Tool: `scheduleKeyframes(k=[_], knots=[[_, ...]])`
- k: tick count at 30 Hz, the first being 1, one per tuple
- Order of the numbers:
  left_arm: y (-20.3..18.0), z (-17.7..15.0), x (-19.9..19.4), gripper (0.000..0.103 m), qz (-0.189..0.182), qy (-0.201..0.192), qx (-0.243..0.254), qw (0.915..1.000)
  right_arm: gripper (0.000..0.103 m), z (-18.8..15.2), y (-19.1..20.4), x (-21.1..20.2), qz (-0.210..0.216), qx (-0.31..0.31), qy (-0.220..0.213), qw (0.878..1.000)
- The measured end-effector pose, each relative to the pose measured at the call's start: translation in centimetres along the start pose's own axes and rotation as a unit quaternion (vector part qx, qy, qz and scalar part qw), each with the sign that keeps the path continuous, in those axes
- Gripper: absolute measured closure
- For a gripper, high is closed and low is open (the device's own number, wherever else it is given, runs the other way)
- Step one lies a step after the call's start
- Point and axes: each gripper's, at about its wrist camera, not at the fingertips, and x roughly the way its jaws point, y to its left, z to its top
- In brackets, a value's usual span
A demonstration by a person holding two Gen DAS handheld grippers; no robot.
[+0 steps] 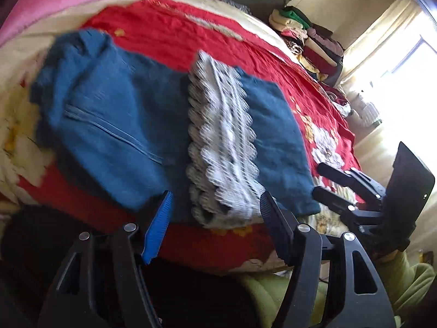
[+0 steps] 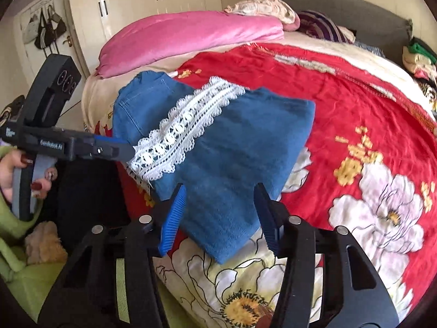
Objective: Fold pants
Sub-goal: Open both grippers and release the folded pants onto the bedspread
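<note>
Blue pants (image 2: 218, 147), folded into a compact bundle, lie on the red flowered bedspread (image 2: 355, 104) near the bed's near edge. All places below are given against the pants.

- White lace band (image 2: 185, 125) runs across the top of the pants, from the far side to the near-left corner.
- Zipper seam (image 1: 114, 134) shows on the left part of the pants in the left wrist view.
- Left gripper (image 1: 215, 210): jaws spread, nothing between the pads; it hovers just at the near edge of the pants, in front of the lace. In the right wrist view its fingers reach the near-left end of the lace; whether they touch cannot be told.
- Right gripper (image 2: 221, 213): jaws spread, the near corner of the pants lies in the gap between them, pads not pressing on the cloth.
- Hand (image 2: 16, 175) on the left gripper's handle, left of the pants, with a green sleeve (image 2: 13, 218) below it.
- Pink quilt (image 2: 191, 35) beyond the pants, toward the head of the bed.
- Stack of folded clothes (image 1: 308, 38) far beyond the pants, to the right.
- Wardrobe (image 2: 142, 2) behind the pink quilt.
</note>
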Motion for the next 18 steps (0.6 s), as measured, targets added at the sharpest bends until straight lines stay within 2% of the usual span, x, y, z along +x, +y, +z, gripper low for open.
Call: scheduleKeyframes(k=[3,4,5,6,9,11,13,15,18], knots=[[-0.6,-0.2,1.8,0.040,0.040,0.001,0.011,0.9992,0.059,-0.5,-0.1,0.6,0.002,0.003,0.008,1.000],[-0.7,-0.3,2.0,0.045,0.048,-0.001,0.014,0.9987,0.059,-0.7,-0.1,0.9,0.004,0.004,0.012,1.000],[-0.9,-0.5,2.2,0.066,0.072,-0.003,0.028,0.9970,0.059,-0.9,-0.2,1.1,0.004,0.005,0.015,1.000],[-1.0,-0.5,2.0,0.075,0.076,-0.006,0.036,0.9965,0.059,-1.0,-0.3,1.4,0.005,0.007,0.020,1.000],[-0.7,-0.5,1.0,0.075,0.068,-0.007,0.040,0.9969,0.059,-1.2,-0.2,1.8,0.006,0.008,0.029,1.000],[-0.4,-0.7,0.4,0.075,0.081,-0.013,0.049,0.9955,0.059,-0.6,0.2,1.1,0.012,0.002,0.014,1.000],[-0.3,-0.6,0.5,0.074,0.077,-0.011,0.044,0.9960,0.059,-0.1,0.7,0.7,0.018,-0.007,0.003,1.000],[-0.7,-0.7,0.8,0.073,0.084,-0.009,0.059,0.9947,0.059,0.1,0.9,1.4,0.011,-0.011,0.015,1.000],[-1.1,-0.8,0.9,0.071,0.086,-0.008,0.070,0.9938,0.059,-0.5,0.4,3.2,-0.009,-0.002,0.055,0.998]])
